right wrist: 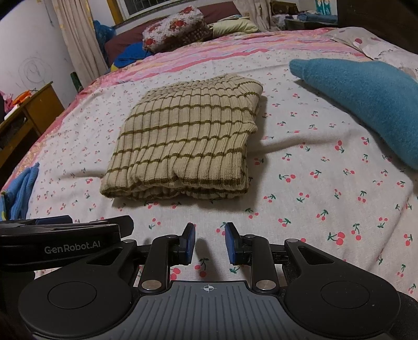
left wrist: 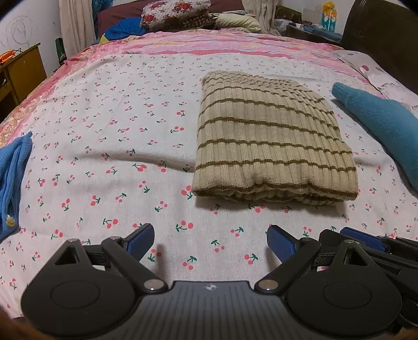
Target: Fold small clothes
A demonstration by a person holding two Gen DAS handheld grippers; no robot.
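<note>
Blue knit (left wrist: 10, 167) lies far left of the left claw (left wrist: 210, 242), whose jaws are spread wide w/ nothing between. Folded striped beige sweater (left wrist: 271, 138) sits on cherry-print sheet (left wrist: 104, 125) just ahead, btwn both claws. Right claw (right wrist: 209, 242) is part open, empty; teal garment (right wrist: 365, 102) is ahead-right of it.

A lived-in home bedroom is shown. Most of both views is taken up by a wide bed (left wrist: 104, 125) spread with a white cherry-printed sheet, bordered by a pink striped cover (left wrist: 209, 41). At the far end a floral red-and-white pillow (left wrist: 175, 13) and a pale green pillow (left wrist: 237, 23) are piled. A beige curtain (right wrist: 78, 47) is hung beside a yellow-framed window (right wrist: 135, 10). A brown wooden bedside cabinet (left wrist: 21, 70) is set against a white wall (left wrist: 23, 23) marked with pencil scribbles. A dark wooden headboard (left wrist: 378, 34) is seen at the right.
</note>
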